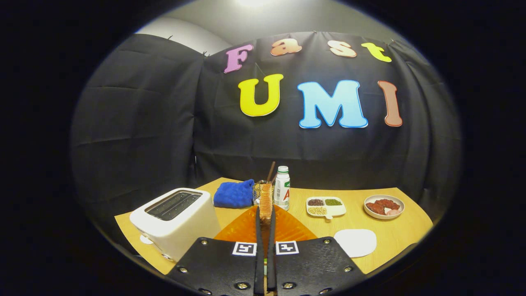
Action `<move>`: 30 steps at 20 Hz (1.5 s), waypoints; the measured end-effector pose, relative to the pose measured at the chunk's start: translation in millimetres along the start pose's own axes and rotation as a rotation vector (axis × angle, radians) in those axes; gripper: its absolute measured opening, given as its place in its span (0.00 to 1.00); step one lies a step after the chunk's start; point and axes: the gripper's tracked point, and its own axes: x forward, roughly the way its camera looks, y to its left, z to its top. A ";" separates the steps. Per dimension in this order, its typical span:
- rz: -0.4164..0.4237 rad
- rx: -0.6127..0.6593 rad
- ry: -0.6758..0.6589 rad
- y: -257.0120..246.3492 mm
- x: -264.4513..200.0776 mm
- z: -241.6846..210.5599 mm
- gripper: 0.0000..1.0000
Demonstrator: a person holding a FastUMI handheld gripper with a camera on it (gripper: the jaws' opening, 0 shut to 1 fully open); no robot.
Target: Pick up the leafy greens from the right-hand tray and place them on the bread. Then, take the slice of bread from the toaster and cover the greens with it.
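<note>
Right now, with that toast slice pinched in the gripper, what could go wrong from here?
The gripper holds the bread slice on edge by a thin strip, high above the orange mat; it could crumble or slip out.

The bottle and the glass with sticks stand just beyond the slice; a forward swing may knock them over.

The toaster sits close beside the fingers, so a sideways move might bump it.

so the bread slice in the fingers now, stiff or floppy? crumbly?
Likely stiff: the bread slice stands upright above the orange plate without sagging. Its browned, rough edge suggests toast, so probably light and crumbly under a hard squeeze. The gripper is shut on it edge-on; it could pivot.
</note>
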 end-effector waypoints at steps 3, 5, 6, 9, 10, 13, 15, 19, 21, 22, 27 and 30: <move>0.000 0.042 0.021 -6.7 11.6 -10.4 0.03; -0.010 0.050 0.023 -9.5 17.6 -14.9 0.03; -0.011 0.054 0.025 -9.3 20.7 -17.1 0.03; -0.015 0.077 0.030 -7.6 30.7 -26.6 0.03; -0.018 0.085 0.033 -7.2 33.3 -29.5 0.03; -0.017 0.096 0.046 -4.3 39.7 -38.4 0.03; -0.019 0.097 0.049 -2.5 42.8 -42.8 0.03; -0.011 0.112 0.056 2.9 48.6 -52.2 0.03; -0.022 0.098 0.059 0.9 50.1 -54.8 0.03; -0.024 0.101 0.057 1.4 50.6 -54.2 0.03; -0.010 0.126 0.057 8.3 56.6 -63.3 0.03; -0.006 0.152 0.077 5.0 59.6 -75.0 0.03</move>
